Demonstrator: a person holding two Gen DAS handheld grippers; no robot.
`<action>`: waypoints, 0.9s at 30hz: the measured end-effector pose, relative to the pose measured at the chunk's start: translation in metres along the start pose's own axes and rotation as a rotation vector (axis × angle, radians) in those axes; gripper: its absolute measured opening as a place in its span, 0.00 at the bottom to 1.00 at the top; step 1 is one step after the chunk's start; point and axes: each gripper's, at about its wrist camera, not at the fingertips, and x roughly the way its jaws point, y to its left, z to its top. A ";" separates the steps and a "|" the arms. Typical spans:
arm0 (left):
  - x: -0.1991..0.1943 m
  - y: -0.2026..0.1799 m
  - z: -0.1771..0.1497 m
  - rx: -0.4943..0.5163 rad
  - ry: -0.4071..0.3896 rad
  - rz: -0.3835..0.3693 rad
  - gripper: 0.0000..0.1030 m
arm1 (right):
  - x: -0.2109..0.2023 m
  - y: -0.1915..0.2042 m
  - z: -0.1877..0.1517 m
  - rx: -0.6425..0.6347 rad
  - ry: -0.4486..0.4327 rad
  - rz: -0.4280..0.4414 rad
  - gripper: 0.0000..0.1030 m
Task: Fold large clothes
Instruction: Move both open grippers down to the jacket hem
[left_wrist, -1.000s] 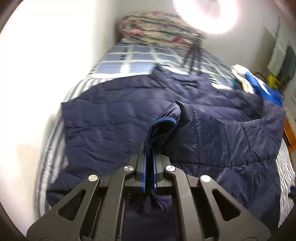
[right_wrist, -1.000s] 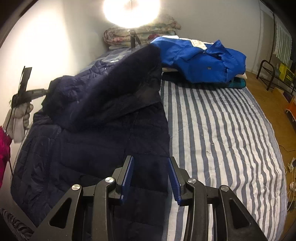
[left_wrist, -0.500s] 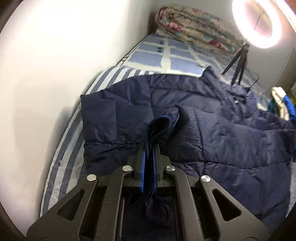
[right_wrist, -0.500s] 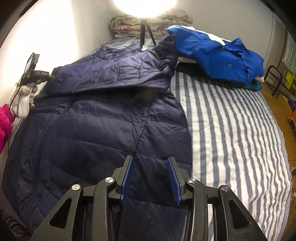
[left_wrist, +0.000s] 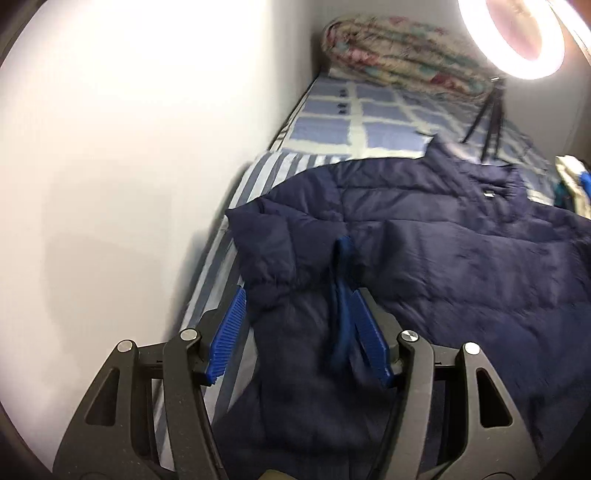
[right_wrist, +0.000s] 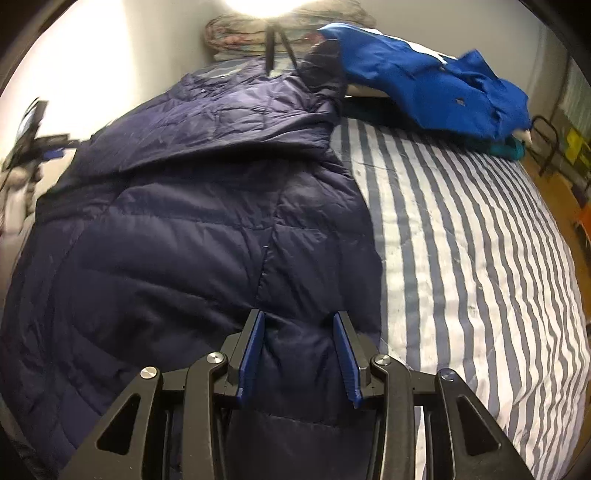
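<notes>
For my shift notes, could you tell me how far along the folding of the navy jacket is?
Done: one sleeve lies folded across the navy jacket. In hand: the left gripper has just been opening off the cuff; the right gripper straddles the hem. Left: the body folds.

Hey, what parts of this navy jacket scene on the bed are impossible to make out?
- Navy jacket hem: right wrist view, hidden behind the right gripper.
- Sleeve cuff: left wrist view, motion-blurred between the left gripper pads.
- Pile under blue garment: covered.
</notes>
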 end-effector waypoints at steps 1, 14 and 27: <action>-0.013 0.000 -0.005 0.017 -0.004 -0.019 0.61 | -0.005 -0.001 -0.001 0.008 -0.006 0.008 0.37; -0.187 0.028 -0.113 0.042 0.016 -0.192 0.71 | -0.115 -0.013 -0.049 -0.054 -0.141 0.092 0.57; -0.210 0.074 -0.255 0.023 0.204 -0.152 0.71 | -0.120 -0.041 -0.121 0.002 -0.026 0.122 0.57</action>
